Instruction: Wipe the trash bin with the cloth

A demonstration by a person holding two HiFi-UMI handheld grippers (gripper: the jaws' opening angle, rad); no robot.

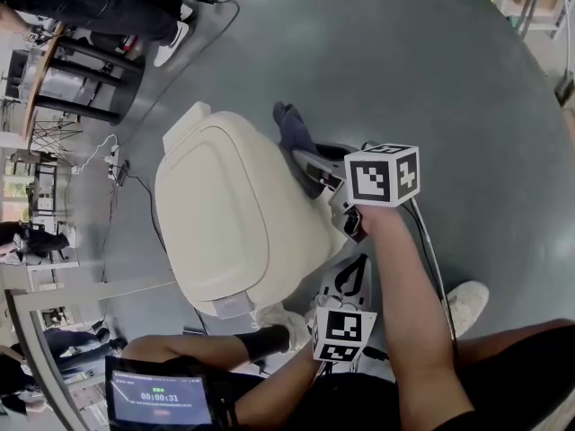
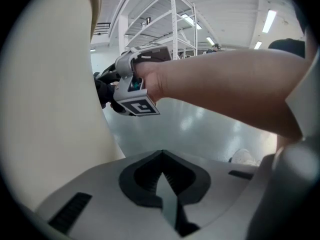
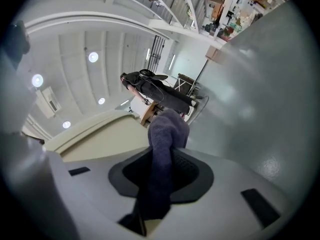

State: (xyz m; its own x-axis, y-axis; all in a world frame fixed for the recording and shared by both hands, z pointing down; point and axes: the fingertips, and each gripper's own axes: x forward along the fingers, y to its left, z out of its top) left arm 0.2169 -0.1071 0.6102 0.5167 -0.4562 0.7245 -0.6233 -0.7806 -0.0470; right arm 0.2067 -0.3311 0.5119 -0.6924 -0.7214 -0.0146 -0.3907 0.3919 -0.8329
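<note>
The cream trash bin (image 1: 225, 214) stands on the grey floor, seen from above with its lid down. A dark blue cloth (image 1: 292, 128) hangs against the bin's right side, and my right gripper (image 1: 310, 164) is shut on it. In the right gripper view the cloth (image 3: 162, 159) sticks up out of the jaws, with the bin (image 3: 100, 134) just behind on the left. My left gripper (image 1: 350, 272) is lower, close to the bin's near right corner, shut and holding nothing. In its own view the bin's wall (image 2: 45, 109) fills the left and the right gripper (image 2: 107, 91) is ahead.
A tablet (image 1: 160, 400) showing a timer is at the lower left. Cables (image 1: 126, 173) run over the floor left of the bin. A person in black (image 1: 99, 3) stands by a round table (image 1: 54, 70) at the upper left. My white shoe (image 1: 467, 303) is at the right.
</note>
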